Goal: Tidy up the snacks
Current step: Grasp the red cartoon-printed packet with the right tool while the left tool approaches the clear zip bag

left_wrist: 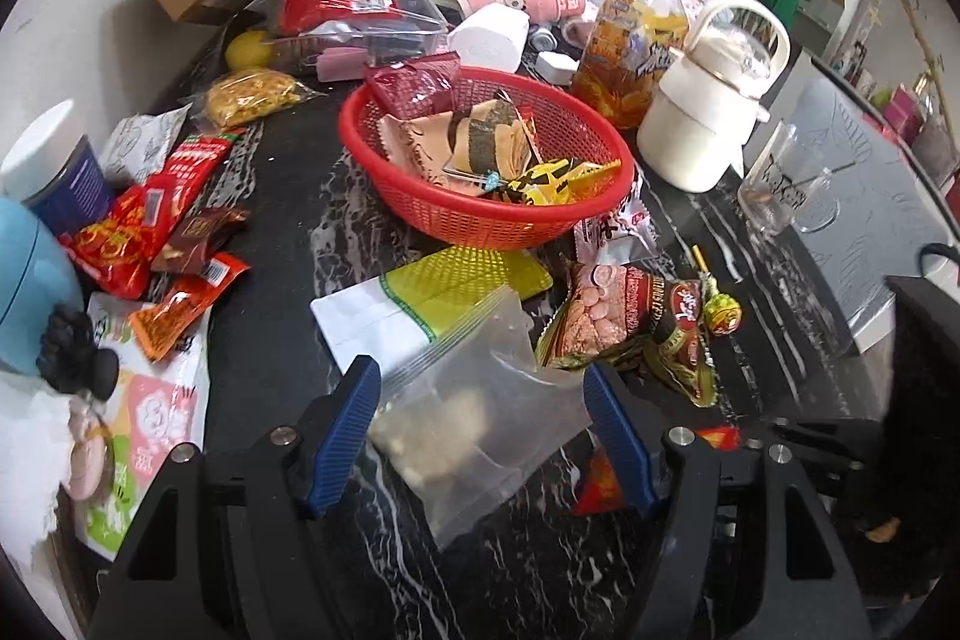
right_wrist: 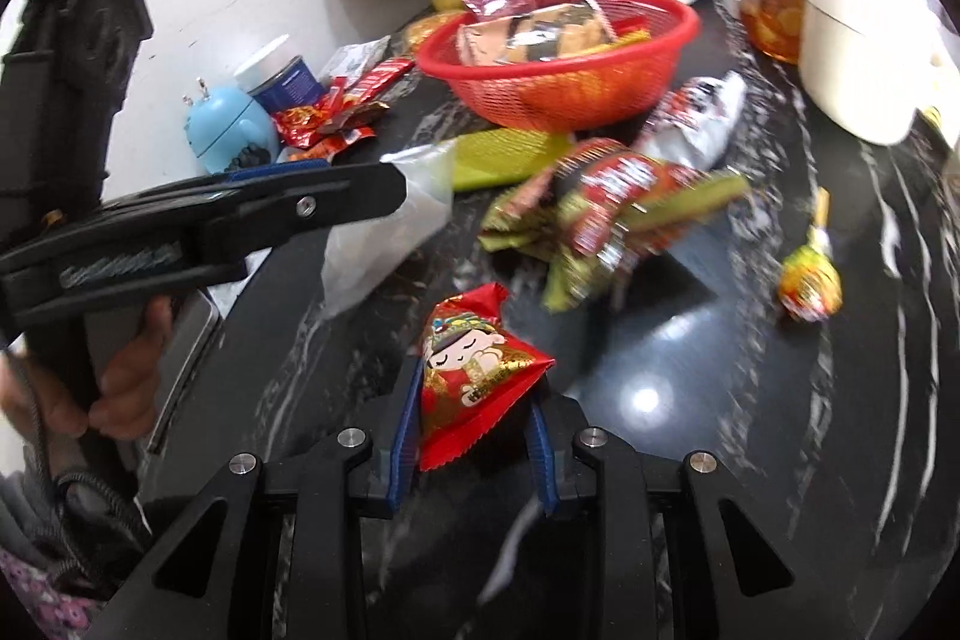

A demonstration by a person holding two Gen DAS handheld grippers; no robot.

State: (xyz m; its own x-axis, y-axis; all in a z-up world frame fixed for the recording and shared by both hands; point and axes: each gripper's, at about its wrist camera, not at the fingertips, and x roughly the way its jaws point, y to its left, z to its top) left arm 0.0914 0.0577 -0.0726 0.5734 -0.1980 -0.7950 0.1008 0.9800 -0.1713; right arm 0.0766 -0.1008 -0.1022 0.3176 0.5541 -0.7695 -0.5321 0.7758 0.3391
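Snack packet (right_wrist: 474, 376) lengthwise (between pads), pointing away

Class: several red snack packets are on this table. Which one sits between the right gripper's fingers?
The red packet with the cartoon figure, pinched between the right gripper; the other red packets lie near the blue tin or basket.

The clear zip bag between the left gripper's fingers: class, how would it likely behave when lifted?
The clear zip bag looks thin and crumpled, so probably floppy. Its pale contents sit low, so it would likely sag there. Its glossy film may slip in the left gripper.
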